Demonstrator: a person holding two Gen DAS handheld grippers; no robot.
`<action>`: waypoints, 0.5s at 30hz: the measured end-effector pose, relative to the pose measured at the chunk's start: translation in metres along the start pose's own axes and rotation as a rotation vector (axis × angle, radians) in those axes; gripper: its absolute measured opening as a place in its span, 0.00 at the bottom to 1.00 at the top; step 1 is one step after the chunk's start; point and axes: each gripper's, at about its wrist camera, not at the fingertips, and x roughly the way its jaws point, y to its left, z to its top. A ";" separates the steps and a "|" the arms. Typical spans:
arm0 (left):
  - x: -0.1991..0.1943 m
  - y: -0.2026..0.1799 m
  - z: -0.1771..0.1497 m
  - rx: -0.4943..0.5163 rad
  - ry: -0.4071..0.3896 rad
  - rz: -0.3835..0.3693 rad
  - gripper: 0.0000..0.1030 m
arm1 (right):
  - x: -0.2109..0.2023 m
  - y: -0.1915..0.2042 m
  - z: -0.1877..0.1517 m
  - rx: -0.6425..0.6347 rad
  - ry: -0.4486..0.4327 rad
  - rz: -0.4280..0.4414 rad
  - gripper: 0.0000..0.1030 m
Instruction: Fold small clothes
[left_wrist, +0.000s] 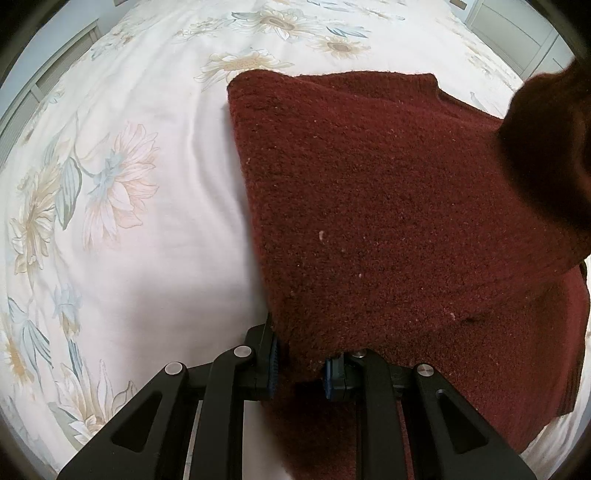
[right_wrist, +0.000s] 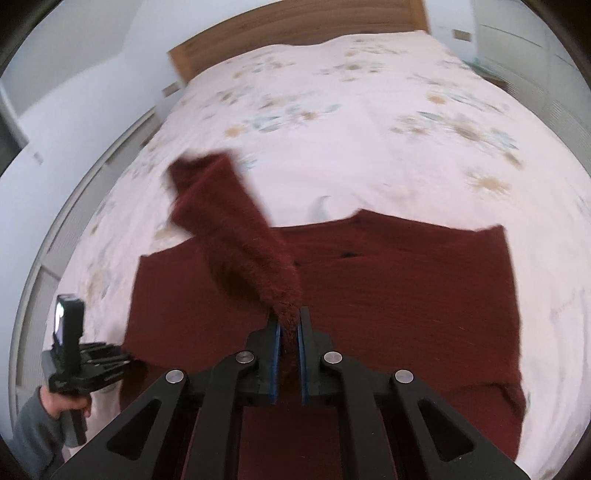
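Note:
A dark red knitted sweater (left_wrist: 369, 206) lies on the flowered bedspread (left_wrist: 129, 184); it also shows in the right wrist view (right_wrist: 406, 280). My left gripper (left_wrist: 299, 369) has its blue-padded fingers on either side of the sweater's near corner, with cloth between them. It appears in the right wrist view (right_wrist: 122, 360) at the sweater's left corner. My right gripper (right_wrist: 289, 328) is shut on the end of a sleeve (right_wrist: 229, 221), which is lifted above the sweater body. The lifted sleeve shows blurred at the right of the left wrist view (left_wrist: 550, 147).
A wooden headboard (right_wrist: 295, 33) stands at the far end of the bed. White walls and cabinets (right_wrist: 517, 44) lie around it. The person's hand in a grey sleeve (right_wrist: 44, 417) holds the left gripper at the bed's left edge.

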 end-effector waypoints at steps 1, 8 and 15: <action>0.000 -0.001 0.001 -0.001 0.000 0.002 0.16 | 0.002 -0.005 -0.002 0.011 0.006 -0.015 0.07; 0.005 -0.008 0.000 0.000 -0.004 0.020 0.16 | 0.032 -0.045 -0.032 0.114 0.096 -0.063 0.07; 0.006 -0.011 -0.003 0.006 -0.006 0.022 0.16 | 0.040 -0.064 -0.053 0.170 0.128 -0.062 0.07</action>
